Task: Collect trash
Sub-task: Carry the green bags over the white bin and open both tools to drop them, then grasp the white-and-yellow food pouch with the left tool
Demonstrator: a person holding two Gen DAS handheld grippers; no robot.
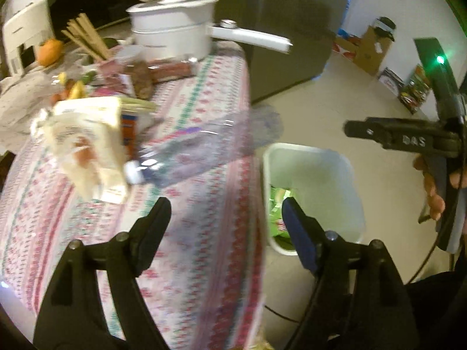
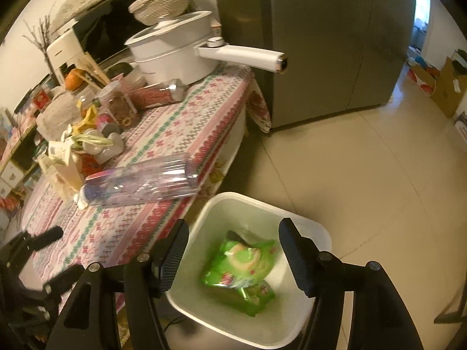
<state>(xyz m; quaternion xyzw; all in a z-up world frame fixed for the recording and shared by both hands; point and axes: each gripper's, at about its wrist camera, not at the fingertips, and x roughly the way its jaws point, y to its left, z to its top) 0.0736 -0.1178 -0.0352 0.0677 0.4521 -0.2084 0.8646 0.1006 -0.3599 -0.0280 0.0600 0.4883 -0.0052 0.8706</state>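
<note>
A white bin (image 2: 300, 230) stands on the floor beside the table, with green wrappers (image 2: 242, 265) lying inside it. My right gripper (image 2: 233, 248) hangs open above the bin, nothing between its fingers. An empty clear plastic bottle (image 2: 140, 183) lies on its side on the patterned tablecloth (image 2: 186, 110), near the table's edge. In the left wrist view the same bottle (image 1: 186, 151) lies ahead of my left gripper (image 1: 226, 215), which is open and empty over the table's edge. The bin (image 1: 344, 175) sits to its right. A crumpled cream carton (image 1: 90, 145) lies left of the bottle.
A white pot (image 2: 172, 52) with a long handle stands at the table's far end, its handle over the edge. Jars, an orange (image 2: 73, 78) and food clutter fill the table's left side. A grey fridge (image 2: 321, 43) stands behind. Boxes (image 2: 446, 84) line the far wall.
</note>
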